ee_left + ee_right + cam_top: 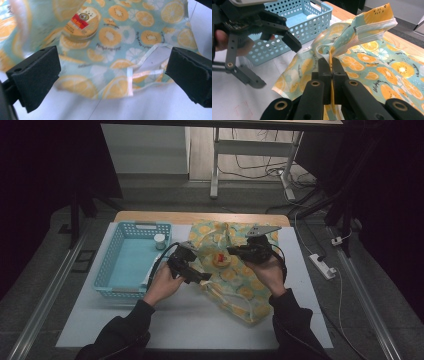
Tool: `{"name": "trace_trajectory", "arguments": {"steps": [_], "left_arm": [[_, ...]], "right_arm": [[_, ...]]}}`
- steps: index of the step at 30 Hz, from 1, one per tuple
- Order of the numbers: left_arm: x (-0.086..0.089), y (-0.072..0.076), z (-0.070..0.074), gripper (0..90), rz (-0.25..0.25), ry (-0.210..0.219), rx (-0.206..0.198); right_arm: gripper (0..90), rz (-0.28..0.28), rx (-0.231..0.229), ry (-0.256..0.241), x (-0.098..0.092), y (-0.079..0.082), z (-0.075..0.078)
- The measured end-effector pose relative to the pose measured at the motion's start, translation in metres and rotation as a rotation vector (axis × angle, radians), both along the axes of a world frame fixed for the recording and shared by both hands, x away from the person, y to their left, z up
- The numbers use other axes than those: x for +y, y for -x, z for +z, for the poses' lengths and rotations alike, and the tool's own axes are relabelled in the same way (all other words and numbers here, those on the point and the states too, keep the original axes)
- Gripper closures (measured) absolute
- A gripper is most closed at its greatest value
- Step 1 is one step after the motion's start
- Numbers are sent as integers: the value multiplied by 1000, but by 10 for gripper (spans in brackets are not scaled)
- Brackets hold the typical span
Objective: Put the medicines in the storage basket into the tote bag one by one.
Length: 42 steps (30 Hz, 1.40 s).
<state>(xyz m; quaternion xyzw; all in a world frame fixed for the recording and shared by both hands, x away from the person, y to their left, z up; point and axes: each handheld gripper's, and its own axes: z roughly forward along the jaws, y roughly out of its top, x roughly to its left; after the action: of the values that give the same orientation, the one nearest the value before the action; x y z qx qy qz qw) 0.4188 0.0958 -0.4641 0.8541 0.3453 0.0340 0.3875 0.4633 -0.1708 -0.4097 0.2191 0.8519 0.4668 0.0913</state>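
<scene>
Right hand-held gripper (331, 67) clenched on a raised fold of the fruit-print cloth (372, 60), which lies spread on the white surface (200, 320). Left hand-held gripper (112, 75) released, jaws wide apart just over the cloth's near edge. Round tin (81, 23) sits on the cloth. Blue basket (127, 260) beside it, left.

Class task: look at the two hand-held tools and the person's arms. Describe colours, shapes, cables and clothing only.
Both tools, left tool and right tool, are black linkage frames with two blocky black foam-padded jaws. Each carries a grey three-cornered plate on top and trails a black cable. The person wears dark long sleeves.
</scene>
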Motion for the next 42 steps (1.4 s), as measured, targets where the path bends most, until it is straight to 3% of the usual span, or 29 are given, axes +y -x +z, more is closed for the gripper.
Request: {"name": "trace_trajectory", "arguments": {"steps": [2,6,17,22,25,32,42], "left_arm": [[6,3,1,0,15,-14,-6],[20,7,6,4,31,15,-17],[67,9,16,2,105,43,-16],[91,10,18,0,187,0,-53],[106,9,16,0,234,-14,-53],[130,3,7,6,329,-65,3],[143,-13,-16,0,358,-122,58]], "right_arm": [[898,-1,0,2,0,0,0],[898,-2,2,3,0,-1,-1],[898,-3,0,4,-1,-1,0],[898,-4,0,4,-1,-1,0],[898,-5,-1,4,-2,-1,0],[898,-4,0,7,-1,-1,-1],[897,-5,1,6,-1,-1,-1]]}}
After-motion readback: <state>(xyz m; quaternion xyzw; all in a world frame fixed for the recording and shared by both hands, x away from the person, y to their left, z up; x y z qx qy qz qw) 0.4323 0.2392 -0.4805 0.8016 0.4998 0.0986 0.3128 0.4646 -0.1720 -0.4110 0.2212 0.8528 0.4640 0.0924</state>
